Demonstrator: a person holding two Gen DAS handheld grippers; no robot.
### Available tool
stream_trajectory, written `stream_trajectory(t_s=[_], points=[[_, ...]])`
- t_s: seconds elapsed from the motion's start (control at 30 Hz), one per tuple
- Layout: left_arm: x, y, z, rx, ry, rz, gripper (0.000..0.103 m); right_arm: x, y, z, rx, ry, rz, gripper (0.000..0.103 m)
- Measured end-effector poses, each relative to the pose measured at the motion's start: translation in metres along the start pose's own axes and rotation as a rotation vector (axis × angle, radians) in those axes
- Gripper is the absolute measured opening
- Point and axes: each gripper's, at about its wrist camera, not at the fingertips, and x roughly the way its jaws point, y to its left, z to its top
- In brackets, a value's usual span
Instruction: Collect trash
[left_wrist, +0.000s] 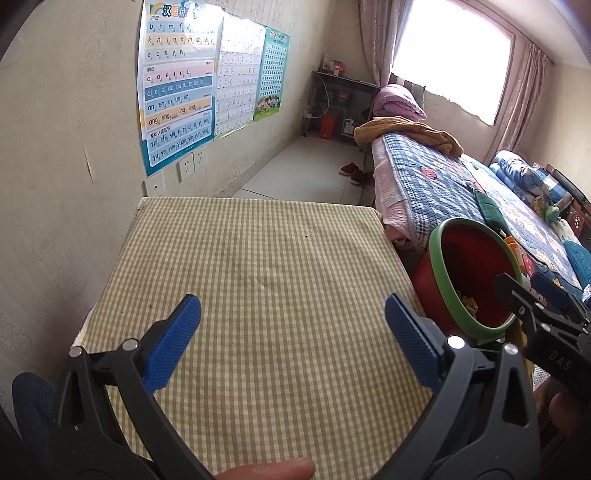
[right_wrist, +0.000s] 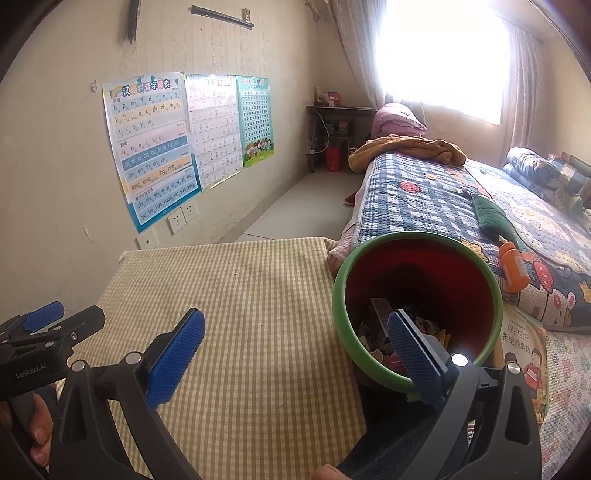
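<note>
Hovering over the checked tablecloth (left_wrist: 251, 295), the left gripper (left_wrist: 293, 338) has its jaws spread wide with nothing between them. The right gripper (right_wrist: 295, 347) is just as wide open and empty, one blue finger over the cloth, the other in front of the mouth of the bin (right_wrist: 417, 306). That red bin with a green rim stands just off the table's right edge, between table and bed (right_wrist: 424, 192), with scraps of trash (right_wrist: 376, 332) at its bottom. An orange bottle (right_wrist: 513, 267) lies on the quilt near the bin, and a picture book (right_wrist: 524, 347) sits beside it.
</note>
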Motion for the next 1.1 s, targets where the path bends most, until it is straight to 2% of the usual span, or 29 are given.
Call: stream_trajectory(t_s=[1.1], points=[[-0.001, -0.012, -0.005, 0.043, -0.021, -0.019, 0.098, 0.003, 0.0, -0.006, -0.009, 0.018, 0.0, 0.096]])
